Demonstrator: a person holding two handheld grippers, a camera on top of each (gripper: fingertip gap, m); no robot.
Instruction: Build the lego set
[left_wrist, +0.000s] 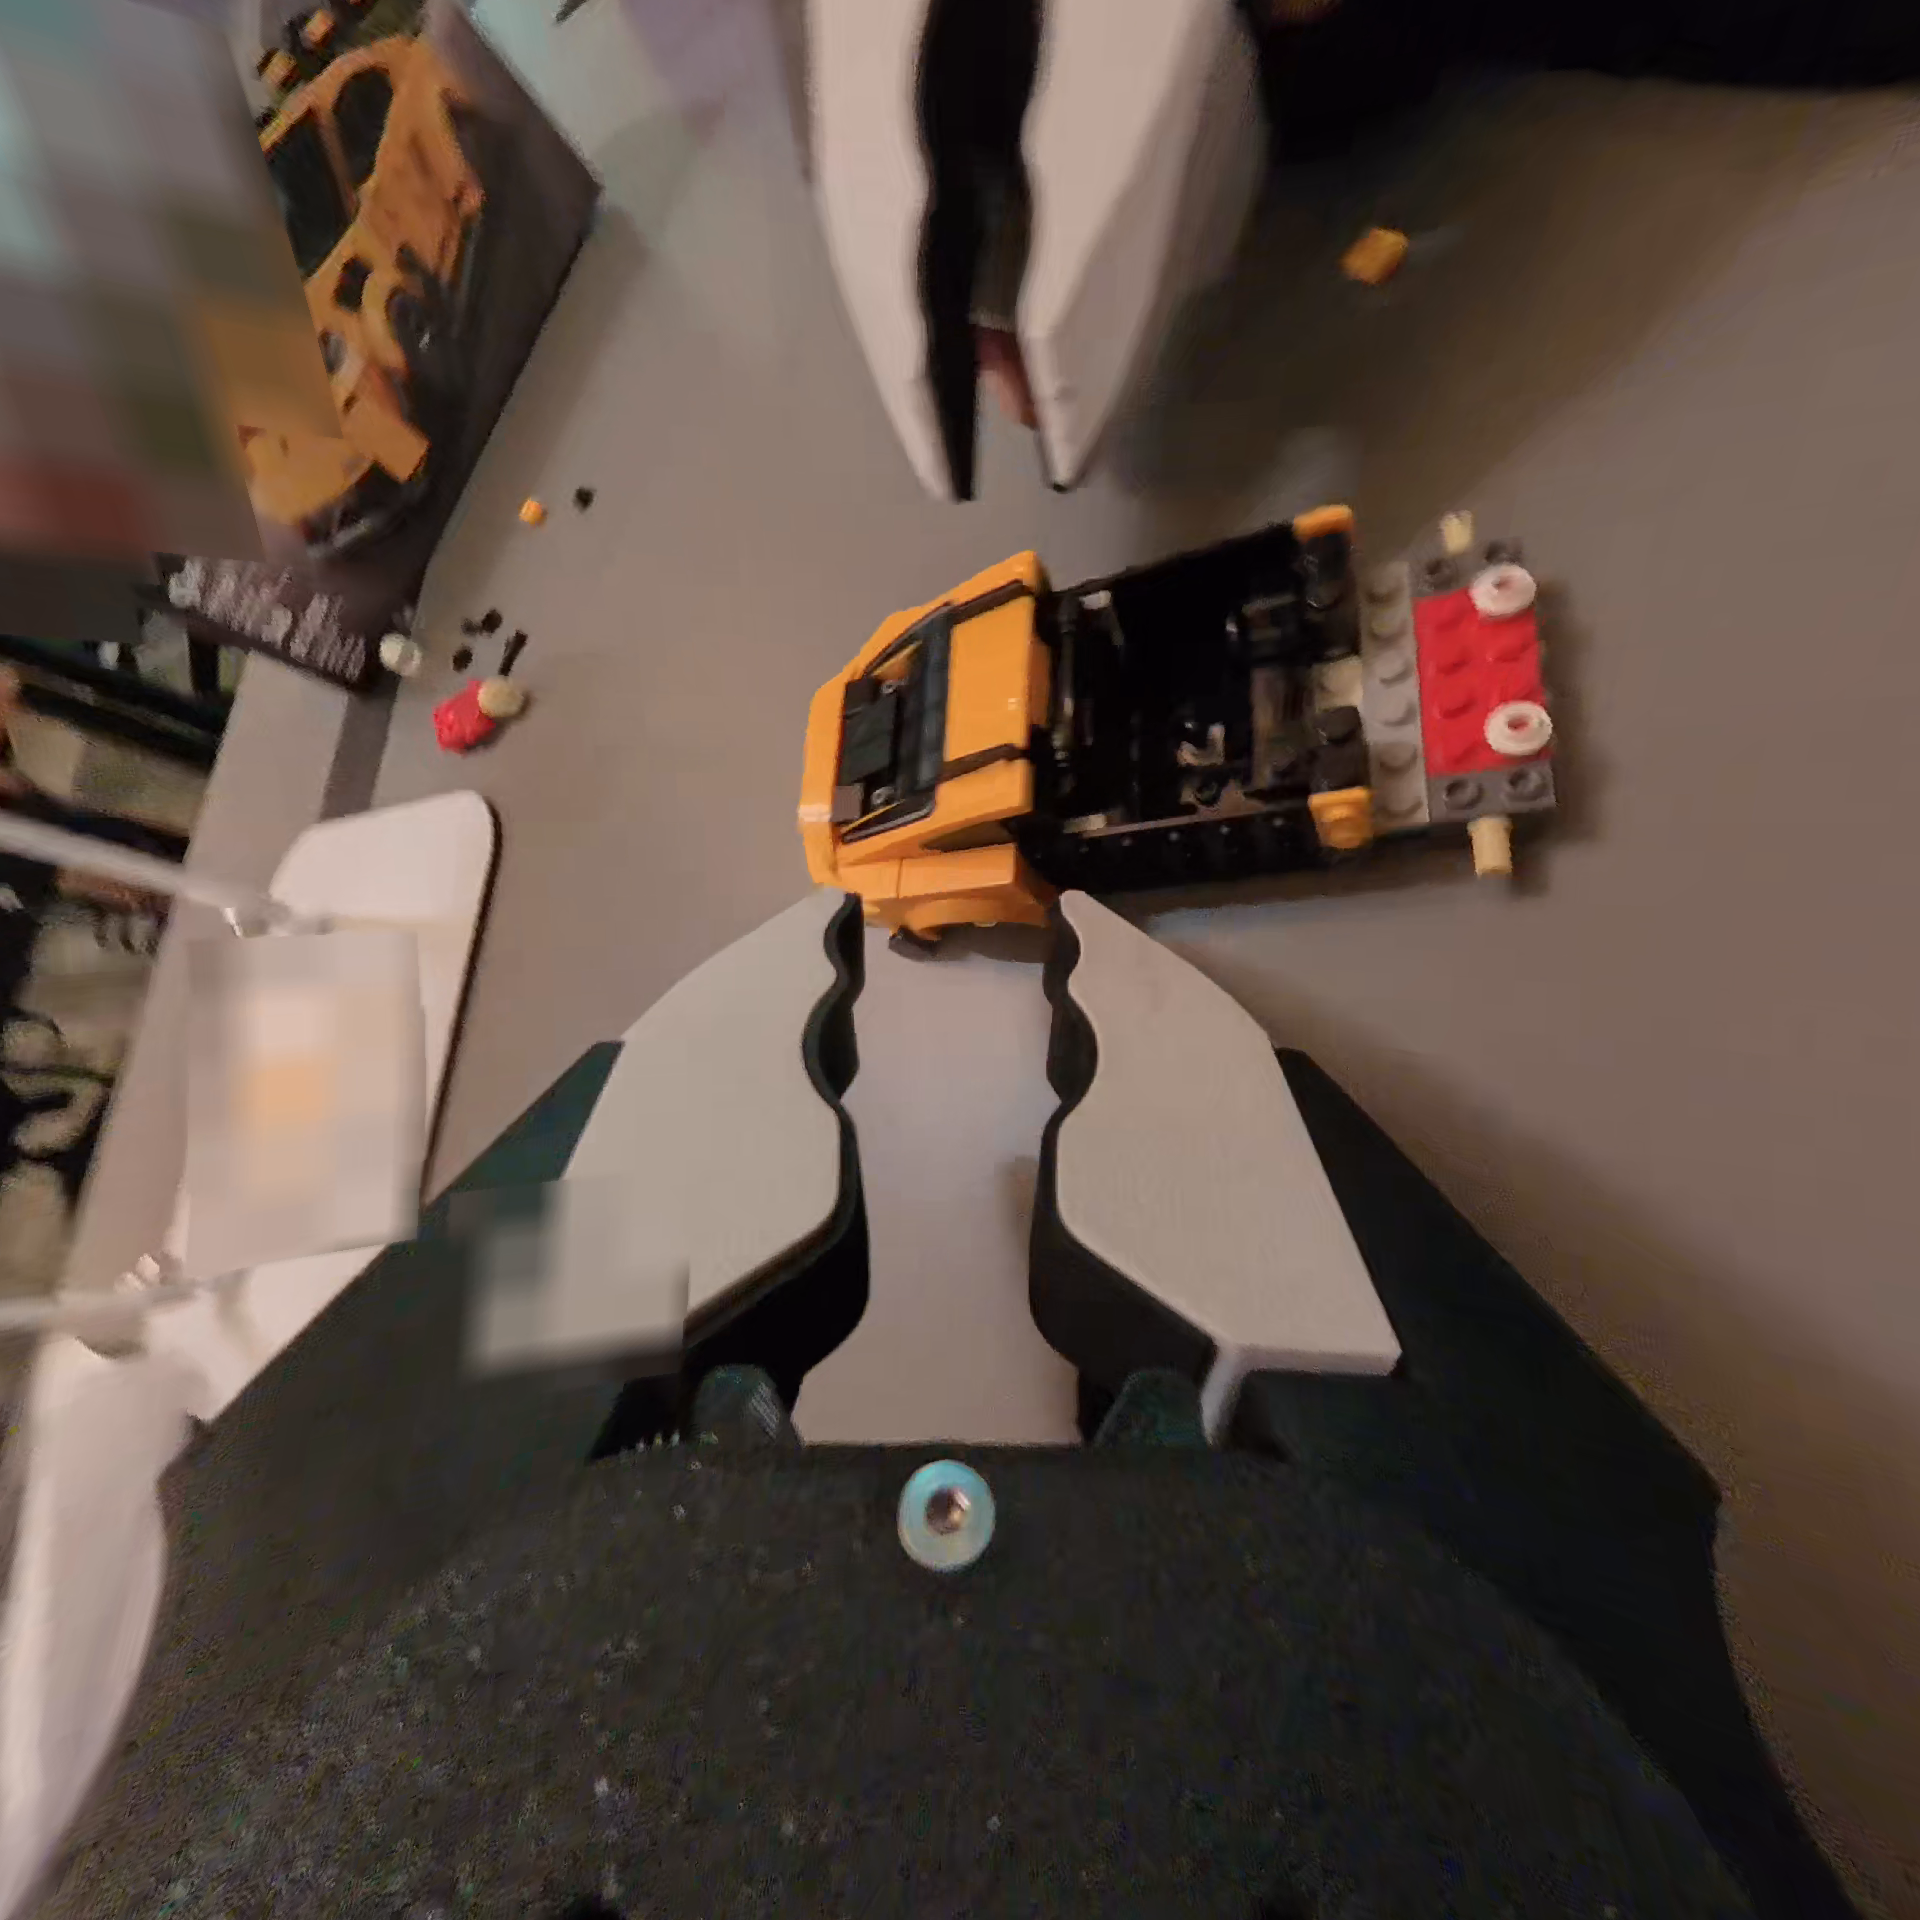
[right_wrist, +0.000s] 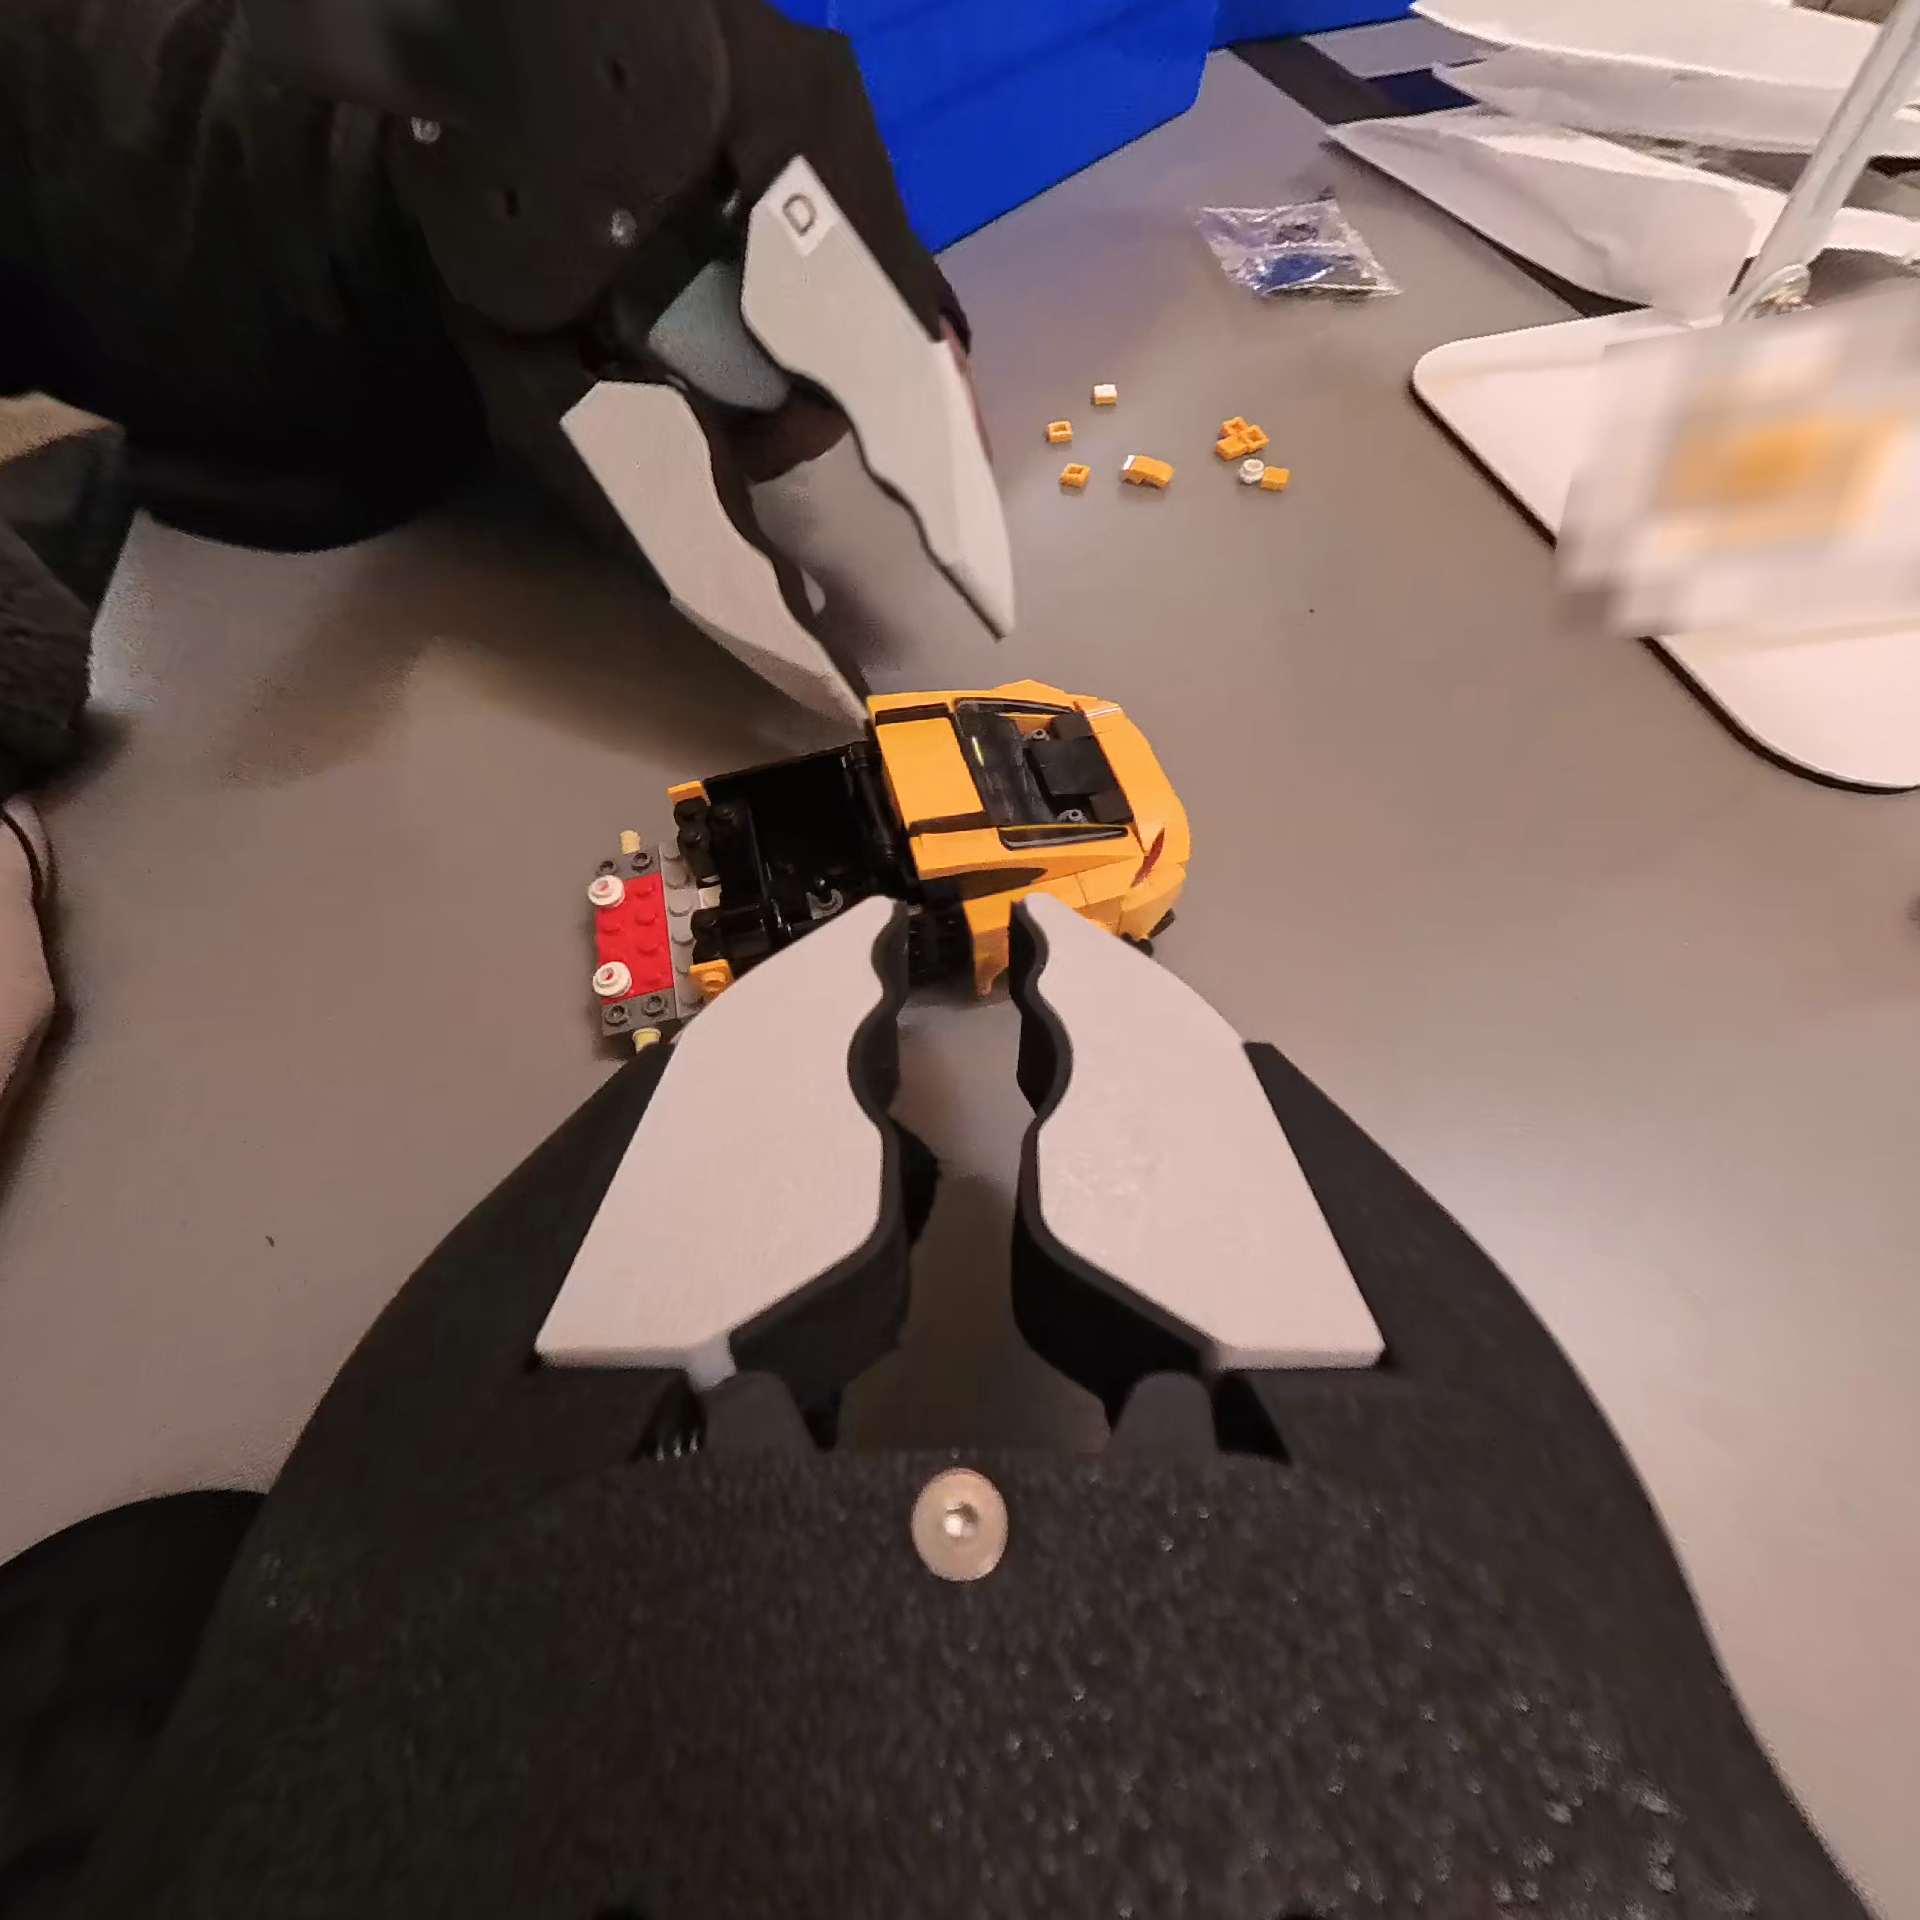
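Grey table (right_wrist: 1455, 1039): both grippers (left_wrist: 961, 914) (right_wrist: 956, 914) open, seemingly touching orange brick car (right_wrist: 1029, 821).

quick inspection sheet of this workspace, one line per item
surface: grey table, flat.
job's things: half-built orange and black brick car with red plate end.
clutter: loose orange bricks, red brick, small clear bag of parts, picture box, white papers.
grippers: left gripper jaws apart at the car's orange side; right gripper jaws apart at the opposite side; neither grips it.
cables: nothing seen.
surroundings: blue bin, white stand base, dark sleeve.
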